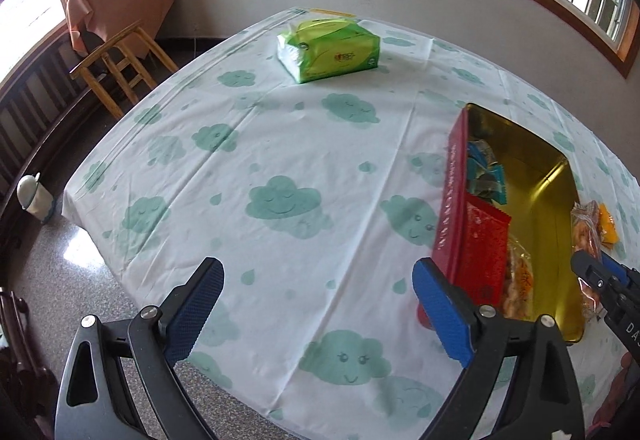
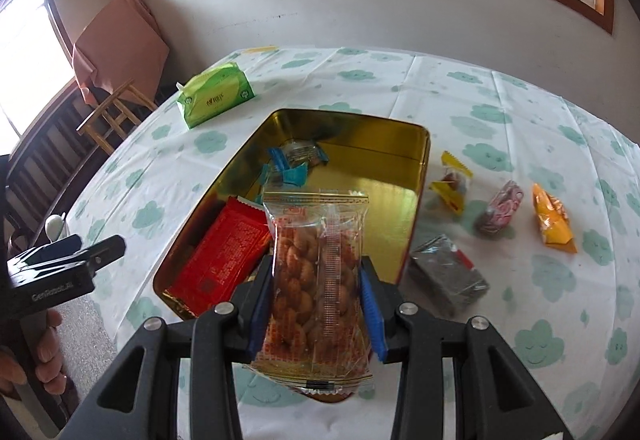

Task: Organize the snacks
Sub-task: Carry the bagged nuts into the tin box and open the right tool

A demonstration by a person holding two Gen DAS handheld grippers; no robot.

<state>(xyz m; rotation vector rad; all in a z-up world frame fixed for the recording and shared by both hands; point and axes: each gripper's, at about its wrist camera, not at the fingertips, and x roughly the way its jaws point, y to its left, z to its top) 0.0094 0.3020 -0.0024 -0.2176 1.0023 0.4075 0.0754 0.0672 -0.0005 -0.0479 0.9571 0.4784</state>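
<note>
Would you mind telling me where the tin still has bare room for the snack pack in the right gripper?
The tin's right half is bare gold floor, from the far wall to the near end. Its left side is crowded: blue-wrapped sweets far, the red packet near. The right gripper holds the clear snack pack. Cloth right of the tin is dotted with loose snacks.

surface: table (image 2: 460,88) in cloud-print cloth | on it: open tin (image 2: 416,176), green tissue pack (image 2: 218,94), loose snack packets (image 2: 554,220) (right of tin)
</note>
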